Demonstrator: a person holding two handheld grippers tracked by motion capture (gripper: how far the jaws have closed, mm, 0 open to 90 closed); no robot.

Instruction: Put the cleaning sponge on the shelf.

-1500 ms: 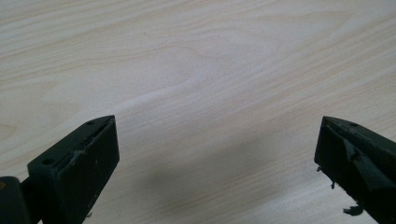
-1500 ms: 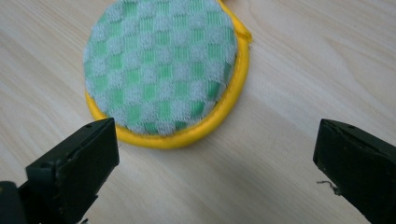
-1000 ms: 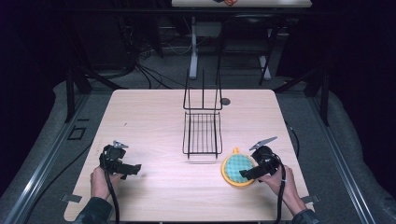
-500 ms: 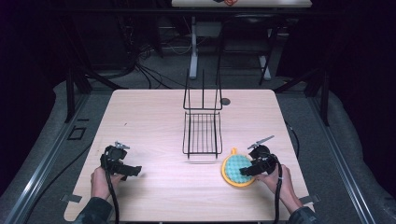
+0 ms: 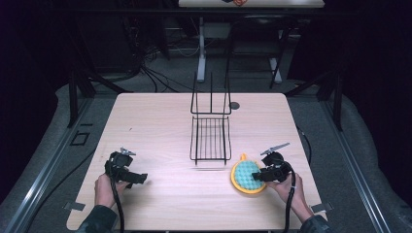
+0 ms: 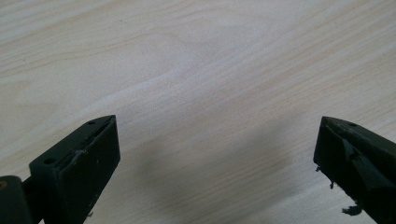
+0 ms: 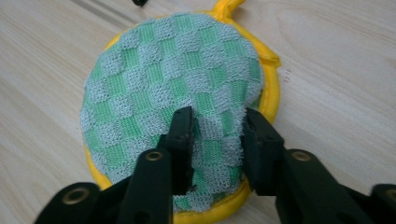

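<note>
Your wooden table (image 5: 160, 121) spans the middle of the high view, with the black wire rack (image 5: 210, 131) standing at its centre. Just below and right of the rack's lower corner lies the round scrubbing pad (image 5: 247, 175), green-checked mesh on a yellow rim, flat on the wood. Your right gripper (image 5: 261, 175), at lower right, has just been closing its jaws and now pinches a fold of the pad's mesh (image 7: 212, 140) between them. Your left gripper (image 5: 138, 177), at lower left, rests released, jaws spread wide over bare wood, well apart from the pad.
</note>
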